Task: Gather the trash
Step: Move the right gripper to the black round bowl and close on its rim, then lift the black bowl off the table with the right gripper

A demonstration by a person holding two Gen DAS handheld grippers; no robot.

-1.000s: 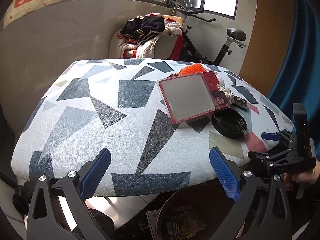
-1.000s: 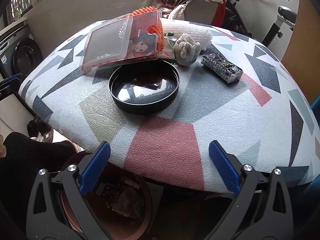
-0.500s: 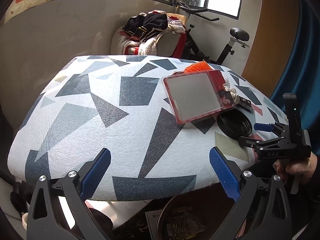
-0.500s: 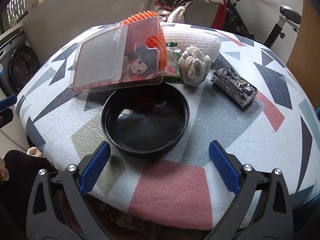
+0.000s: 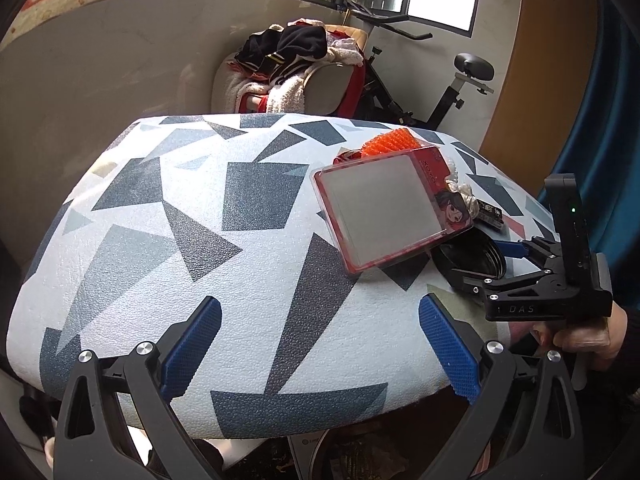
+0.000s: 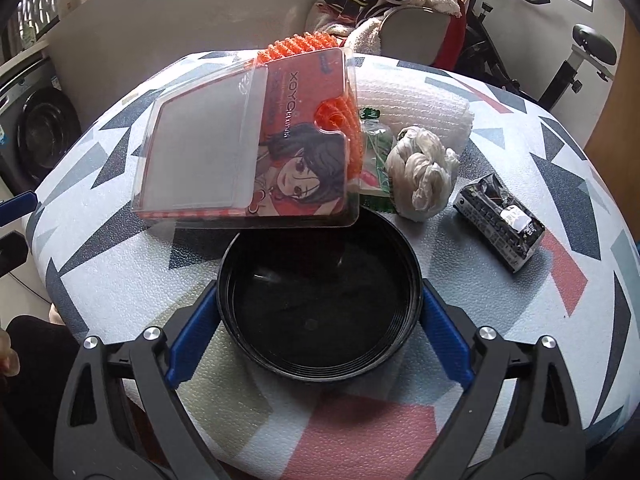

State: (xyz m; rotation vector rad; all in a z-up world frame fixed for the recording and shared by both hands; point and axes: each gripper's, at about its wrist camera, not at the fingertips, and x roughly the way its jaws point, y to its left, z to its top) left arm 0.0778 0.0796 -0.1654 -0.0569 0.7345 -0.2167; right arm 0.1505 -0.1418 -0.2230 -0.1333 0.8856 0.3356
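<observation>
The right tongs (image 6: 318,322) stand wide, their blue pads flanking the empty round black plastic bowl (image 6: 319,304) near the worktop's (image 6: 360,432) front edge. The clear plastic blister pack (image 6: 248,140) overhangs its far rim. The left tongs (image 5: 320,352) gape wide, holding nothing.

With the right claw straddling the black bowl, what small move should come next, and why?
Probably close the right claw on the black bowl. Its open blue pads already sit on either side of the rim, and the bowl lies flat on the table, so a grip looks ready before lifting.
</observation>
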